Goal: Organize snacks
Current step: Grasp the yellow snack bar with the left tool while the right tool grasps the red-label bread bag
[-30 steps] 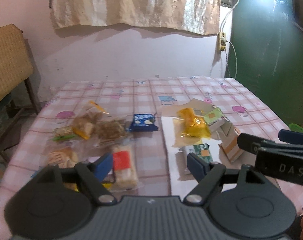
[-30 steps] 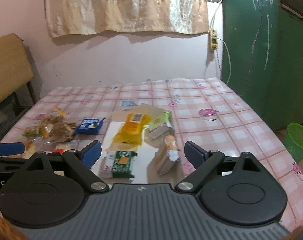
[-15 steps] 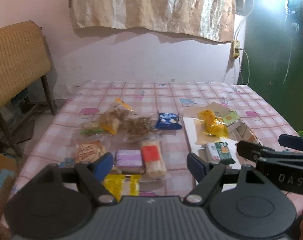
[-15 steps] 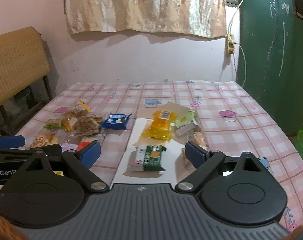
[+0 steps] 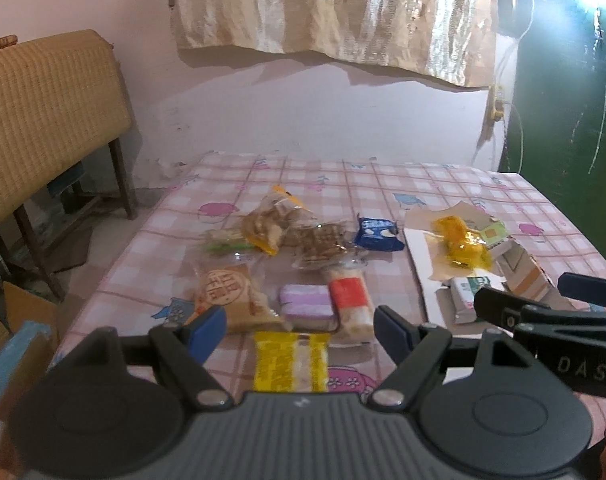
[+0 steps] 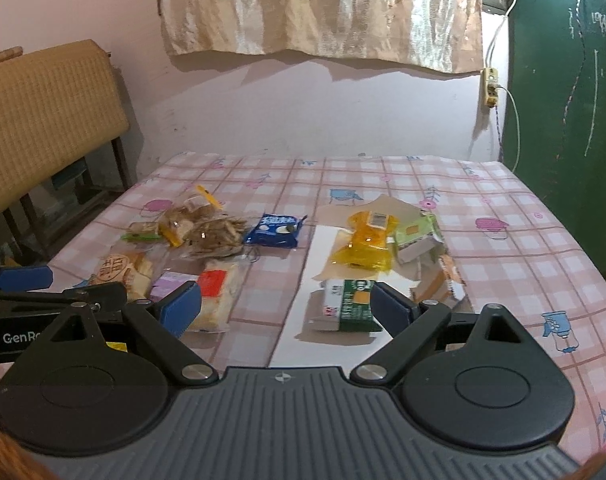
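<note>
both grippers hover over table, nothing held: left gripper (image 5: 299, 326) jaws apart, right gripper (image 6: 285, 304) jaws apart. step: choosing snack. next likely: lower onto yellow packet (image 5: 290, 361).

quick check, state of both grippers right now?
Left gripper: jaws open, holding nothing, above the snacks.
Right gripper: jaws open, holding nothing; the green pack lies on the table between them, ungripped.

Both wrist cameras looked forward and slightly downward from the near edge of the tabletop (image 5: 443, 184), facing the far wall. The left view sat further left, over the loose snack packets (image 5: 303, 248); the right one over the white sheet (image 6: 303, 292). Both shared the blue packet (image 6: 274, 230).
</note>
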A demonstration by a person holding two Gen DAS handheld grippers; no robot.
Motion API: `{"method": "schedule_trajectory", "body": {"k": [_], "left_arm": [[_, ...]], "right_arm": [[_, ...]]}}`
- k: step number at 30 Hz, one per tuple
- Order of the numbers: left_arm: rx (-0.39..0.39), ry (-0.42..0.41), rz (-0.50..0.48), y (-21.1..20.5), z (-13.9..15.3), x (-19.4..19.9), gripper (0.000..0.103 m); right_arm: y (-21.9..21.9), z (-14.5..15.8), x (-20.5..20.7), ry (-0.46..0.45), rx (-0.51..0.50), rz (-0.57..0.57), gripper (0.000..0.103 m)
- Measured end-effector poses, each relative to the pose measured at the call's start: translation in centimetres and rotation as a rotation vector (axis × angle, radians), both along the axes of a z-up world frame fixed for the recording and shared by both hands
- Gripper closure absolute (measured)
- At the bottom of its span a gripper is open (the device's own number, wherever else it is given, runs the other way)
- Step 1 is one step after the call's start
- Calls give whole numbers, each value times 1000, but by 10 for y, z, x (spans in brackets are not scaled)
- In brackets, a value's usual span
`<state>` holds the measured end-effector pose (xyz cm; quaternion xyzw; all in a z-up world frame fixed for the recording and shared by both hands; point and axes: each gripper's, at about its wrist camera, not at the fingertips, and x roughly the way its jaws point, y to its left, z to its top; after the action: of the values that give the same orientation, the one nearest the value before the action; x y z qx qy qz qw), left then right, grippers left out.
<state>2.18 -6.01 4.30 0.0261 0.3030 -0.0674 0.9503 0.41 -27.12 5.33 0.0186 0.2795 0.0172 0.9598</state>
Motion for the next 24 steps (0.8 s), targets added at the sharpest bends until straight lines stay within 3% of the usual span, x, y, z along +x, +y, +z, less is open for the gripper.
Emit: {"method": "schedule_trajectory", "body": {"k": [24], "left_arm": [[-39, 44, 32, 31, -26, 6, 23]], "right_arm": [[21, -26, 14, 44, 9, 77, 0]]}}
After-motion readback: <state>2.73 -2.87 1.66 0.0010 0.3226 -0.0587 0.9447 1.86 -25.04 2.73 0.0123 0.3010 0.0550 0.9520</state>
